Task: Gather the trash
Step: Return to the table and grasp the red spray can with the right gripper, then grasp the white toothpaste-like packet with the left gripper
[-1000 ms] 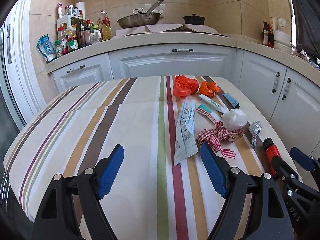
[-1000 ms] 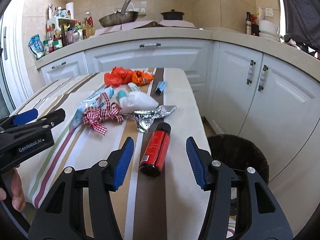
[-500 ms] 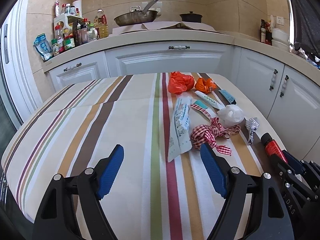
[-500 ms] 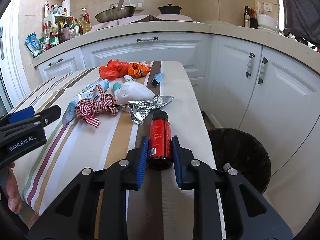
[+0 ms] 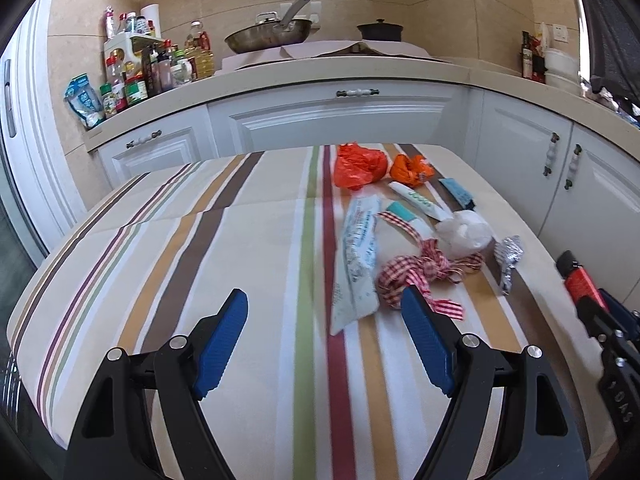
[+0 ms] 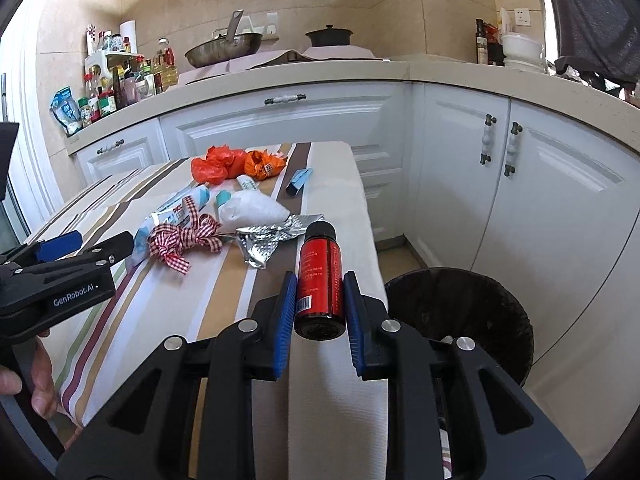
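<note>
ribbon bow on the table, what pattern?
Red-and-white gingham ribbon bow; clearest in right wrist view.

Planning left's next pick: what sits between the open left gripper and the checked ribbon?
Only bare striped cloth: left gripper open, checked ribbon just beyond its right finger, left wrist view.

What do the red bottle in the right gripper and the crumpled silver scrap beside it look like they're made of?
Red bottle: smooth and glossy with a black cap, probably plastic or glass under a printed red label with a barcode; the look leaves it open. Silver scrap: thin metallic foil or foil-lined wrapper, judging by sharp creases and mirror-like glints. The right gripper is closed on the bottle.
</note>
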`<state>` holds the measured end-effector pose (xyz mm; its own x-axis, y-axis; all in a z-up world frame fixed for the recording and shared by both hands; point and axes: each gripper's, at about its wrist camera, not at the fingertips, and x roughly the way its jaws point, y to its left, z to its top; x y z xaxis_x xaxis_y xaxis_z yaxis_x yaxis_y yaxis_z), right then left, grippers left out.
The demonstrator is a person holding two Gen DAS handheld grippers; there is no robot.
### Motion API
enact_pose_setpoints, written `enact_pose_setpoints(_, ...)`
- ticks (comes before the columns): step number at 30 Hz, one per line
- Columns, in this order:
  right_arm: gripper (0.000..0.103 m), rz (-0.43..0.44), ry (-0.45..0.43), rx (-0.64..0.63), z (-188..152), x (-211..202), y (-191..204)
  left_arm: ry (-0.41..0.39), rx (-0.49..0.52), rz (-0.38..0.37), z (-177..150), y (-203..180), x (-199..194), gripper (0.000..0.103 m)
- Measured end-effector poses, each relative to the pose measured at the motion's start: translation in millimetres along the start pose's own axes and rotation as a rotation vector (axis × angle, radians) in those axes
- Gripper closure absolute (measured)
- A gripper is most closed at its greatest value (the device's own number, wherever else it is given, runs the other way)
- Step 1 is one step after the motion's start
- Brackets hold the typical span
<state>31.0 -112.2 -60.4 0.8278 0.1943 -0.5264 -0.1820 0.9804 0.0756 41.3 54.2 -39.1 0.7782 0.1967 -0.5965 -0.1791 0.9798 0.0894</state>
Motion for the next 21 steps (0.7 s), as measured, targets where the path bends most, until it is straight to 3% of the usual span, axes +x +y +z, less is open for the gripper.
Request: enact_pose_setpoints(21,0.08,-0.039,-0.017,-0.011,37,16,-24,0.048,0.018,0.017,7,5,24,0.026)
